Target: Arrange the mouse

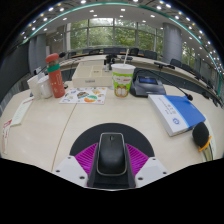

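Observation:
A black computer mouse (111, 154) sits between my gripper's (111, 168) two fingers, its nose pointing away from me. The magenta pads (86, 158) press against its left and right sides, so the gripper is shut on it. A round black mouse mat (110, 131) lies on the pale table (60, 130) directly under and just beyond the mouse. I cannot tell whether the mouse rests on the mat or hangs just above it.
Beyond the mat stand a white cup with a green band (122, 78), a red bottle (55, 75) at the left, a sheet with coloured charts (82, 96), a dark blue box (147, 82) and a blue-and-white booklet (175, 112) at the right. A black object (202, 135) lies near the right edge.

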Tool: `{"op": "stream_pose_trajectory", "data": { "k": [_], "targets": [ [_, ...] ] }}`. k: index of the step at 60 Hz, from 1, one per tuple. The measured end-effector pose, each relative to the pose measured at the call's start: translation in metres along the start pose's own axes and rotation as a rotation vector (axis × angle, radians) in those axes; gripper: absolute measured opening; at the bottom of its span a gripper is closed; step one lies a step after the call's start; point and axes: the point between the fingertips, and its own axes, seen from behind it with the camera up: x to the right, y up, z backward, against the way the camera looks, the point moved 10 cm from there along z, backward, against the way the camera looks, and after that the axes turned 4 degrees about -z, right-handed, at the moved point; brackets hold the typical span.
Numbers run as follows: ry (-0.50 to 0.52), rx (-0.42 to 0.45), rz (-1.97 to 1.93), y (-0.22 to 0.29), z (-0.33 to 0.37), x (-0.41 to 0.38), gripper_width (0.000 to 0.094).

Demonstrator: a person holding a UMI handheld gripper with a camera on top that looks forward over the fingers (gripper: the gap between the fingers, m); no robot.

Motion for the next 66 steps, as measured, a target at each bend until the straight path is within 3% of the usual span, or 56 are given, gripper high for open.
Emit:
{"op": "stream_pose_trajectory", "data": {
  "k": [3, 7, 9, 14, 32, 51, 66],
  "targets": [
    [0.010, -0.006, -0.009, 0.003, 0.001, 0.001, 0.0564],
    [0.028, 0.000, 0.010, 0.000, 0.005, 0.002, 0.0874],
    [0.036, 0.000, 0.021, 0.002, 0.010, 0.002, 0.0832],
    [0.037, 0.015, 0.034, 0.007, 0.028, -0.001, 0.0867],
    [-0.010, 0.086, -0.007, 0.007, 0.167, -0.022, 0.0858],
    [-0.081, 0.166, 0.008, -0.047, 0.344, -0.041, 0.0853],
    [-0.098, 0.178, 0.019, -0.089, 0.413, -0.047, 0.0855]
  ]
}}
